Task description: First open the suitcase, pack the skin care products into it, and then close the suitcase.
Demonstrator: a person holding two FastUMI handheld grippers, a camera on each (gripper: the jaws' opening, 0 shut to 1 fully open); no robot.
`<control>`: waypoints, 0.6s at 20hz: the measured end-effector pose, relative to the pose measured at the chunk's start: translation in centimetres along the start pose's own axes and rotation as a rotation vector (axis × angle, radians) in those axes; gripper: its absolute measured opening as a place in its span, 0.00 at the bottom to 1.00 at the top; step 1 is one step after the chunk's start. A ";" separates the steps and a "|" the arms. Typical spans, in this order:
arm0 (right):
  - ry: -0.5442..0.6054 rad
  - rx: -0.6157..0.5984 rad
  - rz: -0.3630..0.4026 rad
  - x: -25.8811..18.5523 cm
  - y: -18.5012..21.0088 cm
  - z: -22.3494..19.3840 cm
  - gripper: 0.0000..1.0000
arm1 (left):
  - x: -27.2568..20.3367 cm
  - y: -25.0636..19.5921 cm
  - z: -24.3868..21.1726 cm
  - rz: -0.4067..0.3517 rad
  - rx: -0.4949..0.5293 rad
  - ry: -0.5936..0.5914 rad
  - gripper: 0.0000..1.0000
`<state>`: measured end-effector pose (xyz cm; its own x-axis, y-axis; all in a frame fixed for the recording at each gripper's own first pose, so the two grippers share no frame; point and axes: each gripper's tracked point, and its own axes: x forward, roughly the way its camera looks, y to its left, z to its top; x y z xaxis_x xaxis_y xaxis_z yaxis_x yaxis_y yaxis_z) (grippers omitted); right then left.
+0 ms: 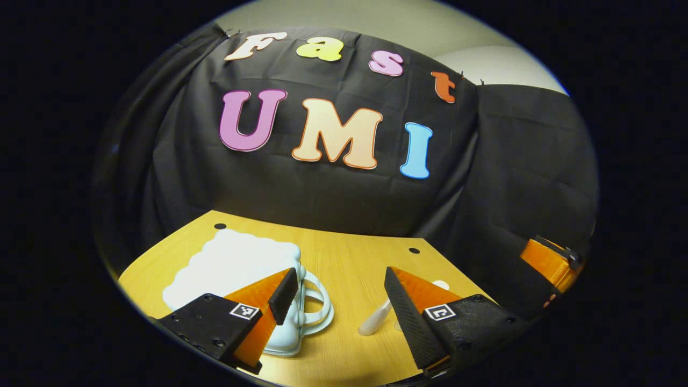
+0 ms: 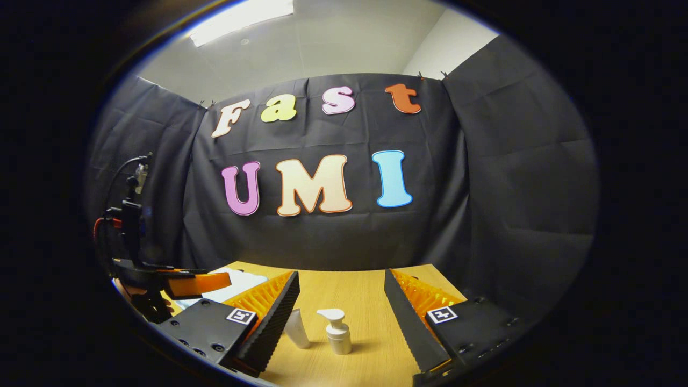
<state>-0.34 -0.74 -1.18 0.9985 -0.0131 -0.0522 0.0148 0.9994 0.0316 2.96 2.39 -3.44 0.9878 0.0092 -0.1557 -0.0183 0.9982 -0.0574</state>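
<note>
Suitcase (image 1: 236, 269): small, pale blue-white, glossy moulded plastic with a scalloped, cloud-like outline. It lies flat on the tabletop (image 1: 349, 258), lid down and shut. One looped carry handle (image 1: 317, 306) sticks out from its near side, same plastic. In the left gripper view it sits left of centre, partly behind the left finger; in the right gripper view only a corner shows (image 2: 242, 282) at the far left.

Skin care products, count 2:
- pump bottle (image 2: 338, 330): white, short cylinder with a pump head, standing upright, mid-tabletop.
- tube (image 2: 297, 328): white, smooth, slim, just left of the pump bottle, leaning; its lower end is partly hidden by a finger. In the left gripper view the tube (image 1: 374, 320) sits right of the suitcase handle, apart from it.

Tabletop: light wood grain, smooth, two round dark holes near the back edge.

Left hand-held gripper (image 1: 341, 306): fingers wide apart, nothing between them, hovering above the tabletop with the suitcase handle and tube showing in the gap. Finger pads are ribbed.

Right hand-held gripper (image 2: 341, 317): fingers wide apart, holding nothing, pump bottle and tube showing in the gap farther off. Saw-tooth ribbing on the inner faces.

The left hand-held gripper also shows at the left edge of the right gripper view, over the suitcase side.
</note>
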 end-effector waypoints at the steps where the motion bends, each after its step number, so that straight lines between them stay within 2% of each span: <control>1: 0.003 -0.001 -0.001 0.0 -0.1 -0.1 0.99 | 0.7 -0.1 -0.2 -0.007 -0.007 0.014 0.95; 5: 0.033 -0.005 -0.011 -0.6 -0.6 -1.0 0.99 | 4.1 -0.9 -1.8 -0.068 -0.041 0.133 0.95; 12: 0.088 0.023 -0.010 -1.5 -0.5 -3.0 0.99 | 10.1 -1.0 -5.3 -0.093 -0.133 0.360 0.94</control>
<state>-2.02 -1.10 -4.09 0.9899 -0.0193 -0.1404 0.0270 0.9982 0.0535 12.17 1.19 -10.18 0.8689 -0.1263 -0.4786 0.0257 0.9771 -0.2111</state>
